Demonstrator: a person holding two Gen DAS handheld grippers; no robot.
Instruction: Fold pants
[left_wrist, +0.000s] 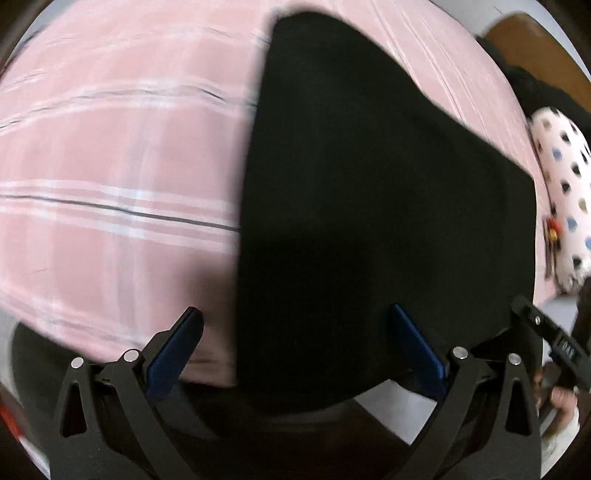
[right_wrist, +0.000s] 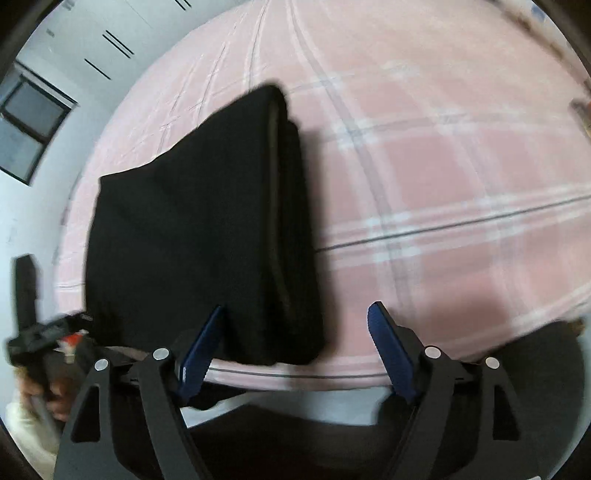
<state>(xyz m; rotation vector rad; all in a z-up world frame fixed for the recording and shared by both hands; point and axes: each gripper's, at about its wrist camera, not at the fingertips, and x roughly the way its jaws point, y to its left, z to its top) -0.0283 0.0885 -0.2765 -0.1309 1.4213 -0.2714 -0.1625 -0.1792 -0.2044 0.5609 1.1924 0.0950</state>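
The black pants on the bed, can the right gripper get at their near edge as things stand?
Probably yes: the right gripper is open just above the black pants and nothing lies between them on the pink bedsheet.

I count one pair of black pants (left_wrist: 369, 206), folded into a single stack on one pink plaid bedsheet (left_wrist: 110, 155). Two grippers in my views: the left gripper (left_wrist: 295, 343) and the right gripper (right_wrist: 299, 339), each showing two blue pads. One polka-dot pillow (left_wrist: 565, 184). One window (right_wrist: 29, 129).

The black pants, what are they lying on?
The pants lie folded on a pink plaid bedsheet. The sheet directly beneath them is covered, so nothing there can be seen.
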